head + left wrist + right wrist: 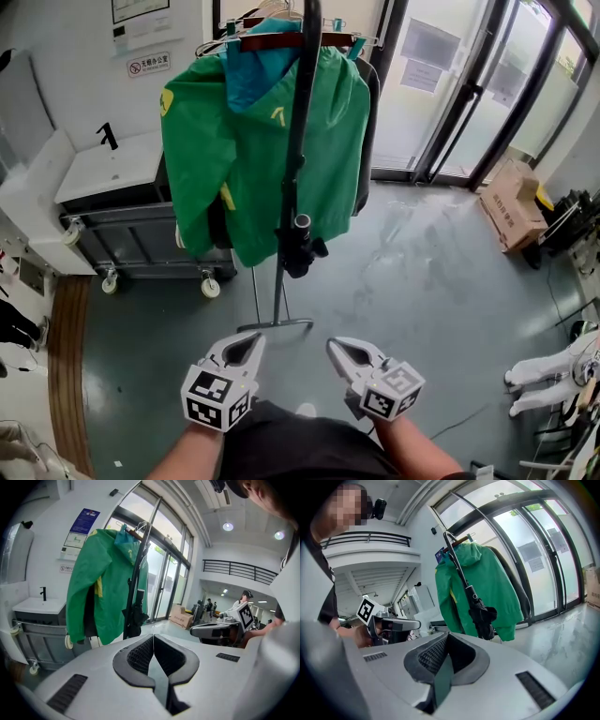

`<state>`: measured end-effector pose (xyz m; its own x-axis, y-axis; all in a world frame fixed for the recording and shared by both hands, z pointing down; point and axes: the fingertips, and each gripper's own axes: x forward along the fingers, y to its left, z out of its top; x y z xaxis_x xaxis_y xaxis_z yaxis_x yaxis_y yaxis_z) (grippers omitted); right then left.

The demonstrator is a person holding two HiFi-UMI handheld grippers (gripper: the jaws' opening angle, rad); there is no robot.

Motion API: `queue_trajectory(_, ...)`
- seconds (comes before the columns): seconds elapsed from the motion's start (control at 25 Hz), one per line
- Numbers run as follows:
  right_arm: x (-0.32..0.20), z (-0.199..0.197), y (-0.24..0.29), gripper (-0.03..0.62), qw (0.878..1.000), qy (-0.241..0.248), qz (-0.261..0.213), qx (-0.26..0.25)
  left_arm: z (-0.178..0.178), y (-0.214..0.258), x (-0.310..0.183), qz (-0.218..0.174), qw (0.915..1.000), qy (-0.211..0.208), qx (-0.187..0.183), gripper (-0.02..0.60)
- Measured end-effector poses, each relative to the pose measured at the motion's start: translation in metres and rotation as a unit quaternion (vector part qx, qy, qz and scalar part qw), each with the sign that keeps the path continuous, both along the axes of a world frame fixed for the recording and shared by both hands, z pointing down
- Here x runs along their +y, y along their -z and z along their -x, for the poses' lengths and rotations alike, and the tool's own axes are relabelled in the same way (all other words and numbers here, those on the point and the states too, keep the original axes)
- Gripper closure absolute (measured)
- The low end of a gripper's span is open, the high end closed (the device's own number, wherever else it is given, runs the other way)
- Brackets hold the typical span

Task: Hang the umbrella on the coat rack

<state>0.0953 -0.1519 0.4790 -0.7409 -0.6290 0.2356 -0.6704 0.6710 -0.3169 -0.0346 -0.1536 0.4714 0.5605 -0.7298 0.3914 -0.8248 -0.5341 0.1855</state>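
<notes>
Closest to you, at the bottom of the head view, your two hands hold the grippers side by side, a little apart, and both point forward toward the rack. On the left gripper [255, 339] the jaws are closed, tip against tip, and nothing is between them. The right gripper [335, 345] has its jaws pressed together in the same way, and it also holds nothing.

Just beyond the grippers, the thin metal foot of the coat rack [275, 324] stands on the grey floor [412, 272]. The black umbrella [298, 159] hangs on this rack. Its curved handle is hooked at the top, its long body goes straight down in front of a green jacket [202, 150], and its bunched lower end is above the floor. You touch neither of them.

Behind the rack on the left, a grey cart on wheels [141, 239] carries a white sink [112, 169]. Farther away on the right are the glass doors [450, 84], with a cardboard box [511, 206] near them.
</notes>
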Motion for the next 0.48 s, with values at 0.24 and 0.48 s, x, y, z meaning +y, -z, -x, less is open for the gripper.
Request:
queue_trajectory(0.24,0.0003,0.0020,-0.0013,0.585,1.000,0.002,0.002,0.002,-0.0017,-0.0007,-0.0004,0.001,1.0000,-0.007,-0.001,0.566)
queue_trajectory(0.48,-0.0007,0.0029,-0.0001,0.585,1.000,0.004,-0.001,0.007,-0.0049,0.0010,-0.0011,-0.001,0.9998,-0.017,-0.004,0.566)
